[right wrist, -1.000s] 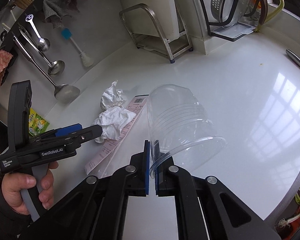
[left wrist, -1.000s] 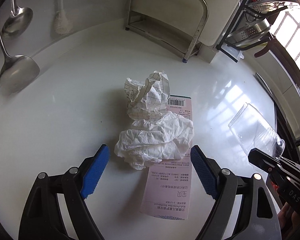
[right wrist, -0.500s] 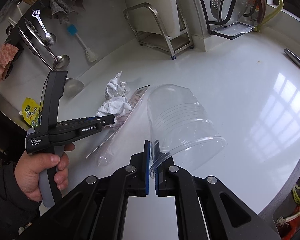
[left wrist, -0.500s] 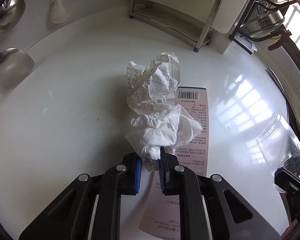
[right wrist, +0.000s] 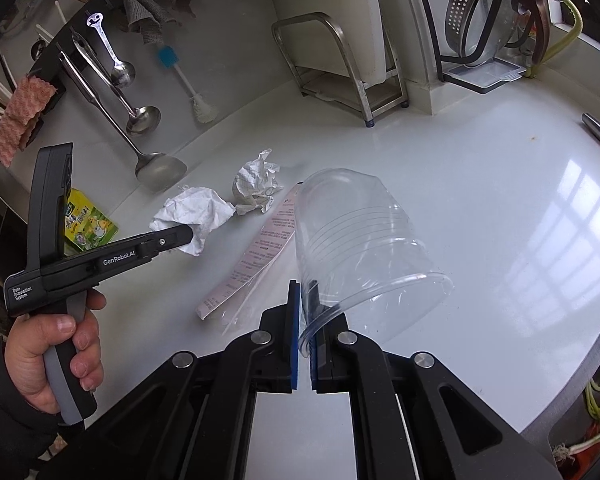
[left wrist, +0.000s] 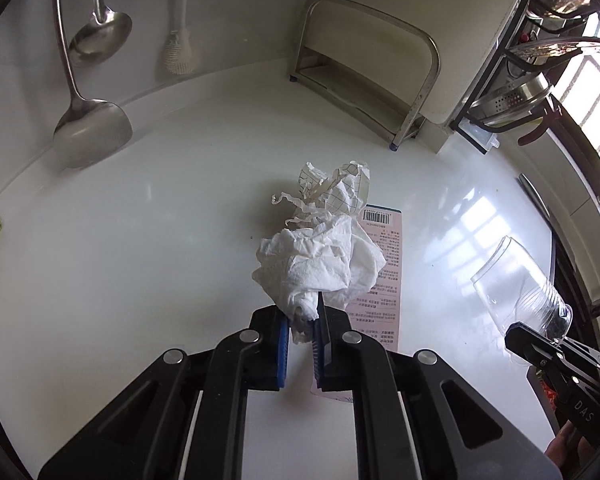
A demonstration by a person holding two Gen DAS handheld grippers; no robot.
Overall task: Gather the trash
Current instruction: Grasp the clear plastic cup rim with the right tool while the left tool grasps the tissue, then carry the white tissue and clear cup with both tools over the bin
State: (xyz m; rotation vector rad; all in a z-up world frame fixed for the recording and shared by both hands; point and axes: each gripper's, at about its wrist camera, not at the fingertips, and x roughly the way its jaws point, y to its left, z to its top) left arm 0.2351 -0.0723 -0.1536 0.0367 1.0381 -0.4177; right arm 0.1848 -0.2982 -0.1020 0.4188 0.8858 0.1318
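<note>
Currently the left gripper (left wrist: 300, 334) has its blue pads clamped on the lower edge of a crumpled white tissue (left wrist: 320, 268), which sits at frame centre in the left wrist view. In the right wrist view the tissue (right wrist: 192, 212) appears raised off the white countertop (right wrist: 500, 200), at left of centre.

Just behind the tissue: a crumpled ball of grid paper (left wrist: 336, 190), resting on the counter, separate from the tissue in the right wrist view. To its right, a flat pink printed packet (left wrist: 384, 256) with a barcode at its far end lies on the counter; the tissue overlaps it in the left view.

The right gripper (right wrist: 305, 344) is closed on the rim of a clear plastic cup (right wrist: 360, 248), held tilted with its base pointing away. The cup covers part of the packet in the right view.

Surroundings: metal ladles (left wrist: 88, 128) and a white brush (left wrist: 180, 52) hang at upper left; a steel rack (left wrist: 372, 76) stands at upper centre; a dish rack with a colander (right wrist: 480, 24) at upper right. A green-yellow sachet (right wrist: 88, 220) lies at left, behind the left gripper's body.
</note>
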